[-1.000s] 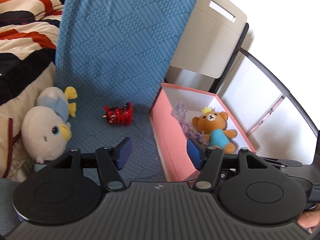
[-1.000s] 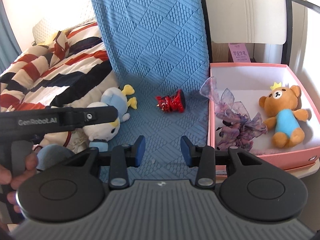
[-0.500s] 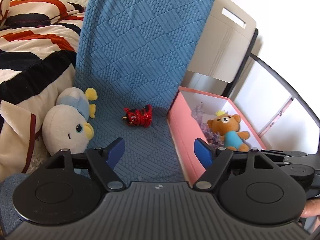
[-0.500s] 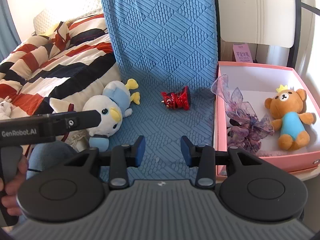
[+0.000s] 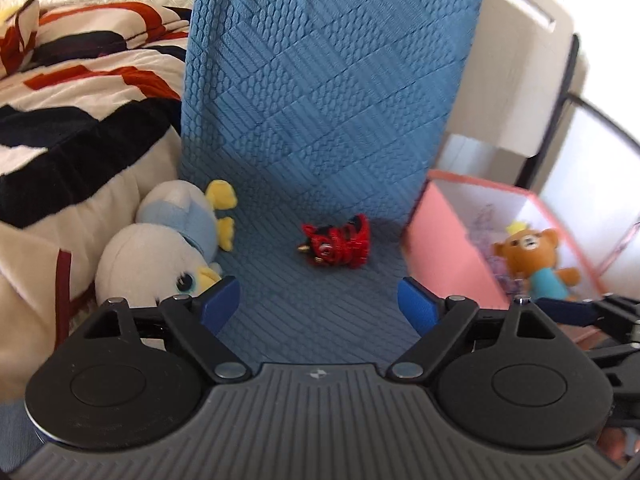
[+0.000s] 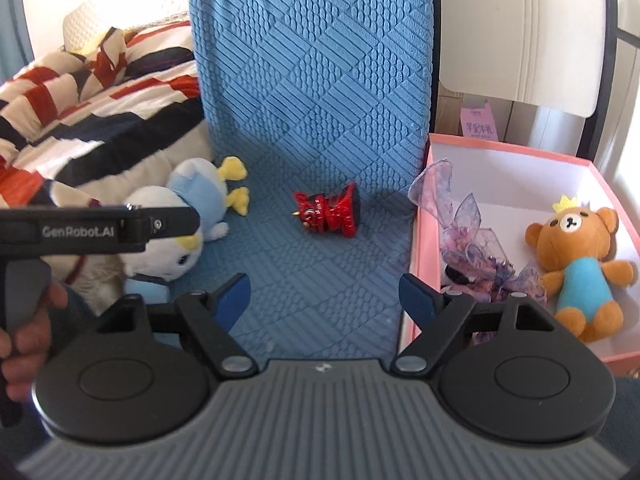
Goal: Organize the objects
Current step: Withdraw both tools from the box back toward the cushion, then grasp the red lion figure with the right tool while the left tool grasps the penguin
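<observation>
Both the left hand-held gripper (image 5: pixel 319 300) and the right hand-held gripper (image 6: pixel 323 294) have just been opening and stand released, nothing between their blue pads. The red toy (image 6: pixel 326 215) lies on the blue mat (image 6: pixel 320 92), left of the pink box (image 6: pixel 416 264), which holds a teddy bear (image 6: pixel 580 264); a penguin plush (image 6: pixel 188 220) lies farther left of the box.

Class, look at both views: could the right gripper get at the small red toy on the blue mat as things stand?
Probably yes. The right gripper is open, its jaws having just widened, with nothing between them, and only bare blue mat lies between it and the red toy.
</observation>
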### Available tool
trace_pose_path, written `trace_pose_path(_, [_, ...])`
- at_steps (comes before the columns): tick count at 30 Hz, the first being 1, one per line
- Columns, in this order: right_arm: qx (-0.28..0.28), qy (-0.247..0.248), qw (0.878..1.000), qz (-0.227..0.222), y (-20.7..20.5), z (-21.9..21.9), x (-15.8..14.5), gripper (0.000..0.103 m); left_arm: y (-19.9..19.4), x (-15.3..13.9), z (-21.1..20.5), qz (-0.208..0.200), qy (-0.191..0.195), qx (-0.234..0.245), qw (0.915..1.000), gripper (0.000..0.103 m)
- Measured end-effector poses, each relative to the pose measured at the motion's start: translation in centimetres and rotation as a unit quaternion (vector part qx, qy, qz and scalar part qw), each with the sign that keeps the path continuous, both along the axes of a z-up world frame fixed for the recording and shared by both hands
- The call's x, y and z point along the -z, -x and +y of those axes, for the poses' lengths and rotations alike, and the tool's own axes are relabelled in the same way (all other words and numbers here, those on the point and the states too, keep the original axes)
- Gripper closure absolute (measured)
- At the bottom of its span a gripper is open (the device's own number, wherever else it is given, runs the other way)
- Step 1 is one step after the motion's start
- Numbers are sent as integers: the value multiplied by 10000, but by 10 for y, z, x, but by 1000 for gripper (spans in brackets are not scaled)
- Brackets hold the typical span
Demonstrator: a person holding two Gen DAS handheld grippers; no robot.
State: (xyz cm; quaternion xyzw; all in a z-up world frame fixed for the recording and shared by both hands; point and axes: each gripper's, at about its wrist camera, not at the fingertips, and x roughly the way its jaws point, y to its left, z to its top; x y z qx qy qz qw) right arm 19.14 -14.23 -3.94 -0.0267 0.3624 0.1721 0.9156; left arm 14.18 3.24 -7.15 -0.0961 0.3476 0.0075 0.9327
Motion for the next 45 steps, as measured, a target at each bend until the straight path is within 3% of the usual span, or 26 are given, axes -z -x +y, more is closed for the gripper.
trace_pose_path(11, [-91,199,9992,-334,-50,14,28,21,-80,36,17,757,-884,-808,9899,14])
trace_pose_path(19, [-551,692,9941,-632,-91,47,40,21,-120,52,36,1188,-1385,-871,9794,14])
trace_pose_path(22, [-830,905,9900,-696,-104,62,47,23,-127,50,47,1248,-1314,-862,9797,14])
trace_pose_path(27, [-1552,1505,9708,-1043,-113,96,62,26,-141,52,64,1374,-1274,-995,9772,14])
trace_pose_path(32, [-1939,1987,9536,-1166,-123,120,81,26,-151,63,79,1559,-1262,-1017,9744,14])
trace_pose_path(45, [-2204,3258,9127,-1111,-164,151,143,26,-169,90,93,1985,-1559,-872,9637,13])
